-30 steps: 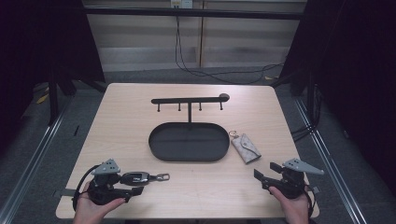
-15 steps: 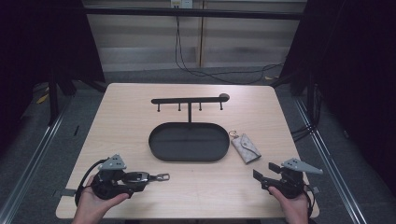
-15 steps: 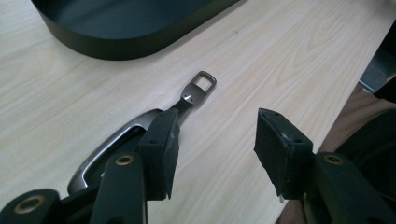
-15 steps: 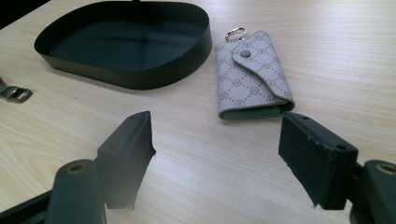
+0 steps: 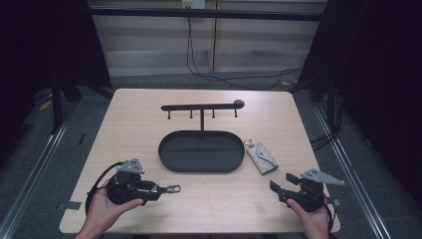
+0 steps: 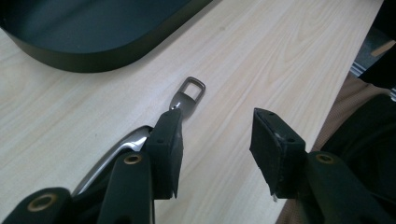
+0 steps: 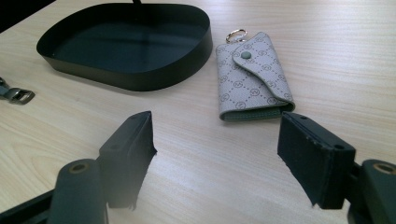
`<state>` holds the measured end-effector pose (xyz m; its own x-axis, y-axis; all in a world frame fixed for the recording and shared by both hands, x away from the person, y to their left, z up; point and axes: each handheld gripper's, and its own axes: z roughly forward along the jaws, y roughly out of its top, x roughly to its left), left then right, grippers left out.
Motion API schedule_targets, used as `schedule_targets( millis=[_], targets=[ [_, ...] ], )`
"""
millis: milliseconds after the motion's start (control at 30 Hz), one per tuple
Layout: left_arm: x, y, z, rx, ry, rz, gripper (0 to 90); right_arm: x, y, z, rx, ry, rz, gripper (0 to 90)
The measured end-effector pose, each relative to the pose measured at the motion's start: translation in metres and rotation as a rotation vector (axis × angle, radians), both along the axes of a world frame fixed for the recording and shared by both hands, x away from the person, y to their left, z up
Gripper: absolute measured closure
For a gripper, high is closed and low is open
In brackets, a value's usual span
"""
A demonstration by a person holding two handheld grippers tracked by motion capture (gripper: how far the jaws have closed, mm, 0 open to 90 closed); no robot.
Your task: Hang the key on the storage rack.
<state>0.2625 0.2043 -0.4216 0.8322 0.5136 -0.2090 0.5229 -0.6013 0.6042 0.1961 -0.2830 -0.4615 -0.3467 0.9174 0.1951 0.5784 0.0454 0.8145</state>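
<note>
With my left gripper jaws just narrowed yet apart beside the metal clip, seemingly unclamped, and my right gripper open before the key pouch, next comes closing squarely on each.

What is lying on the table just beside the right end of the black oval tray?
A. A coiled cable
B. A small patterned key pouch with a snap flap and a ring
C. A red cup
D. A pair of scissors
B: the patterned key pouch with its snap flap and ring lies on the table, close beside the right end of the black oval tray.
</note>
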Motion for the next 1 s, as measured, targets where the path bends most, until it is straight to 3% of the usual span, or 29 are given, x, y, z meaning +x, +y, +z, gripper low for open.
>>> schedule_targets(
  millis=[200, 600, 700, 833, 1000],
  targets=[
    [0.011, -0.011, 0.009, 0.042, -0.024, -0.02, 58.5, 0.0, 0.0, 0.0, 0.0, 0.003, 0.003, 26.8],
    [0.027, -0.03, 0.009, 0.09, -0.013, -0.057, 62.0, 0.001, 0.002, -0.001, 0.001, 0.024, 0.018, 26.8],
    [0.033, -0.034, 0.011, 0.139, -0.013, -0.091, 63.5, 0.001, 0.001, -0.001, -0.001, 0.017, 0.015, 27.2],
    [0.036, -0.038, 0.013, 0.152, -0.01, -0.097, 63.5, 0.001, 0.0, -0.001, 0.007, 0.018, 0.007, 27.1],
    [0.042, -0.047, 0.011, 0.224, 0.007, -0.124, 61.1, 0.002, 0.0, -0.002, 0.014, 0.023, 0.007, 27.2]
  ],
)
